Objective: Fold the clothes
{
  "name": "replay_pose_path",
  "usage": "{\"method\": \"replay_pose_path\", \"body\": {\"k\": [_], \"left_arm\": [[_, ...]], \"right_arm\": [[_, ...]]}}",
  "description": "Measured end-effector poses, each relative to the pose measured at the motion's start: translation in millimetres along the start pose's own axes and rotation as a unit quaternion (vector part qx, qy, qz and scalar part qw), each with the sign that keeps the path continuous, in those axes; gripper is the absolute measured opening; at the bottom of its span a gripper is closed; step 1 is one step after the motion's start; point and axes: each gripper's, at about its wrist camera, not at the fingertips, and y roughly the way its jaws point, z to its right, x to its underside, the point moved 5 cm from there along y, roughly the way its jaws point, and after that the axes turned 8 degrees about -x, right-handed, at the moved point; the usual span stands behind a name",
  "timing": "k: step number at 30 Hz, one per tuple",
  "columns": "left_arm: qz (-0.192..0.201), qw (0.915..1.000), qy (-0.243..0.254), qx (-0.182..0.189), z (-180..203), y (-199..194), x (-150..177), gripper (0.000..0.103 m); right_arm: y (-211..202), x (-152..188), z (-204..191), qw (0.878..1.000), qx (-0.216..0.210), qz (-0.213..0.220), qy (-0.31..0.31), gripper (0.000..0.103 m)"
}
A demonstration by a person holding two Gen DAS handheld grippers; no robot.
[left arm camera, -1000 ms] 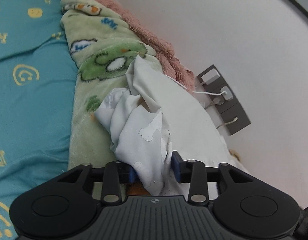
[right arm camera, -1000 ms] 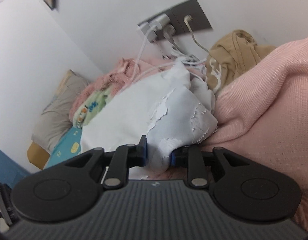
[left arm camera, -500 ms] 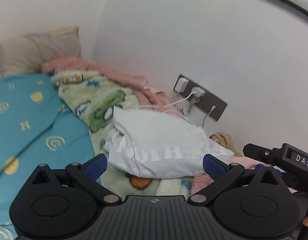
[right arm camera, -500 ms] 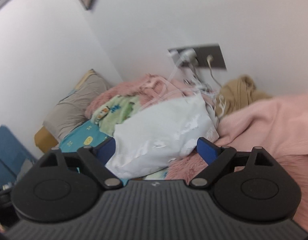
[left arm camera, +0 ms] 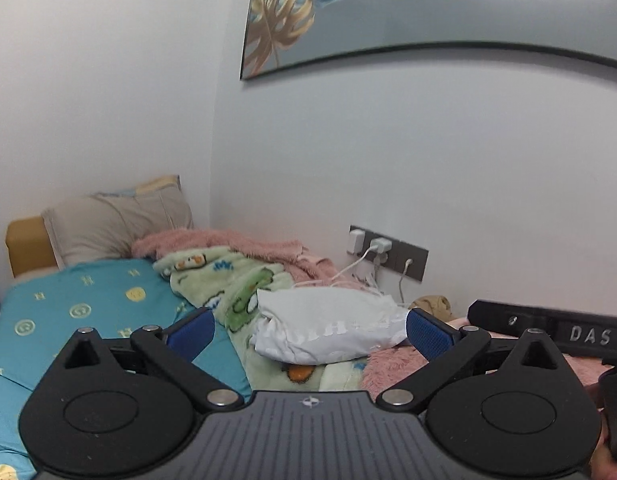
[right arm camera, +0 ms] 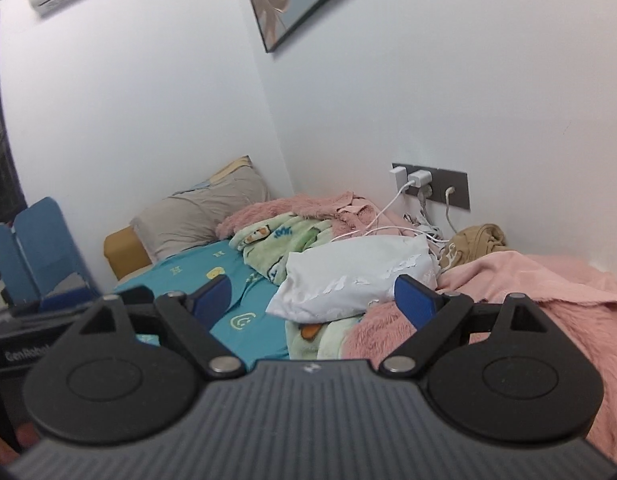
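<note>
Plainly soft, light, limp: folded white garment (left arm camera: 328, 330) on green blanket (left arm camera: 224, 284). Best pinched at edge corners. Left gripper (left arm camera: 308, 330), right gripper (right arm camera: 314, 298): both agape, empty.

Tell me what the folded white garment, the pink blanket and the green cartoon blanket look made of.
Folded white garment: thin smooth woven or jersey cloth, probably cotton; its print looks cracked and flaking. Pink blanket: fuzzy plush, shaggy pile at the near edge. Green cartoon blanket: soft fleece, matte nap with printed figures. The fibres themselves cannot be told.
</note>
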Motion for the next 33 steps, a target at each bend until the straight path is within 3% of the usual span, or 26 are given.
{"method": "replay_pose_path", "body": {"k": [5, 13, 33], "left_arm": [[0.03, 0.9995, -0.004, -0.002, 4, -42, 7, 0.103], [0.043, 0.9988, -0.024, -0.003, -6, -79, 21, 0.103], [0.039, 0.9985, -0.022, -0.033, -39, -87, 54, 0.103]], "right_arm": [[-29, 12, -10, 1.0, -0.005, 0.016, -0.024, 0.09], [-57, 28, -37, 0.997, -0.014, 0.045, -0.057, 0.09], [-58, 50, -53, 0.994, -0.008, 0.063, -0.093, 0.09]]}}
